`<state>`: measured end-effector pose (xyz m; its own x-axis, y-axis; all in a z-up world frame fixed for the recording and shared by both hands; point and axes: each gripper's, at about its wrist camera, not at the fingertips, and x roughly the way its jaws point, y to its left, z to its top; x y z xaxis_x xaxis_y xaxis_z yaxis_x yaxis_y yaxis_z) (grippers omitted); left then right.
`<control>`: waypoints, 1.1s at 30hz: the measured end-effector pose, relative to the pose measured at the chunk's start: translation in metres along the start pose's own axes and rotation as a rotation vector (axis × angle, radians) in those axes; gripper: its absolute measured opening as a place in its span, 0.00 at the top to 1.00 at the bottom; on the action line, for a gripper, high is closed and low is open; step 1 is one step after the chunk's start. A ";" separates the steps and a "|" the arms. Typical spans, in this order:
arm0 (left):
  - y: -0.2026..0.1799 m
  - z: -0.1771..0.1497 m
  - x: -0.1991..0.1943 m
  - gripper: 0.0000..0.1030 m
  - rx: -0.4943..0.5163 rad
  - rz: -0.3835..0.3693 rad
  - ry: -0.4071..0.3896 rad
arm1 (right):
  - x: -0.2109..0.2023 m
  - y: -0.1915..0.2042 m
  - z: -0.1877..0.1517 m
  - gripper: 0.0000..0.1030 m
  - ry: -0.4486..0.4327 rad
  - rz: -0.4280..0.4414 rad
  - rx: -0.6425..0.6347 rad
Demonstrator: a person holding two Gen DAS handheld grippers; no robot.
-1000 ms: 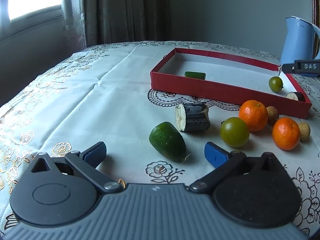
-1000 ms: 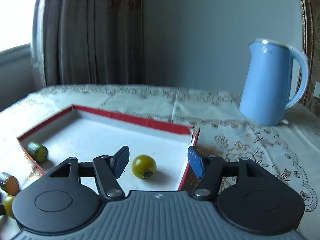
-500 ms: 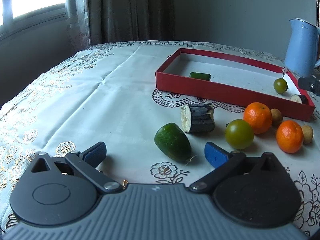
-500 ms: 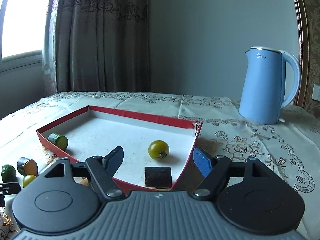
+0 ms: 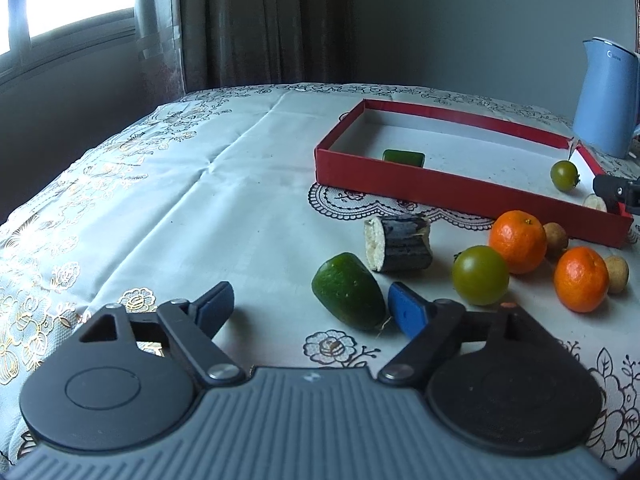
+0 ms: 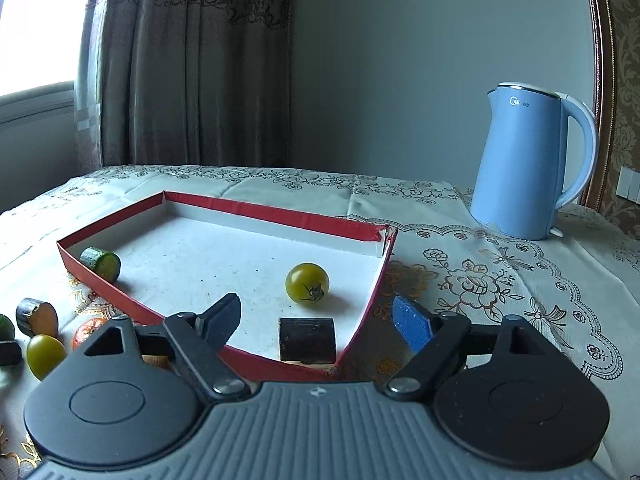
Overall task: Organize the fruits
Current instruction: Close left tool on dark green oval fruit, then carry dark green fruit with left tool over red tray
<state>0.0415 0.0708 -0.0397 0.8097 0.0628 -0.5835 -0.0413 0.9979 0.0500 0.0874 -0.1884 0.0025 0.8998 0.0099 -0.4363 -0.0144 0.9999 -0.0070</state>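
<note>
A floral tablecloth (image 5: 224, 184) covers the table, with a blue kettle (image 6: 528, 168) by the wall. The red tray (image 5: 460, 186) holds a cucumber chunk (image 6: 100, 263), a green tomato (image 6: 307, 283) and a dark piece (image 6: 307, 339) (skin nearly black). The right gripper (image 6: 318, 318) hangs over its near corner, jaws apart, empty. The left gripper (image 5: 310, 306) is spread wide too, its right finger just beside a loose cucumber end (image 5: 347, 290); two oranges (image 5: 518, 241) sit near the tray

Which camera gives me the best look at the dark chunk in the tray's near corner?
The right wrist view: the dark chunk sits just ahead of the open right gripper, inside the red tray, unobstructed. The left wrist view shows only its pale cut end at the far corner, partly behind the other gripper's finger.
</note>
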 end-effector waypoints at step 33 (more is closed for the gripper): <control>-0.010 0.009 -0.009 0.68 0.054 -0.047 -0.010 | -0.004 0.001 0.000 0.19 -0.013 -0.005 -0.005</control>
<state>0.0405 0.0599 -0.0277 0.8156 0.0154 -0.5784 0.0282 0.9974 0.0663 0.0841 -0.1879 0.0044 0.9055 0.0053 -0.4243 -0.0121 0.9998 -0.0134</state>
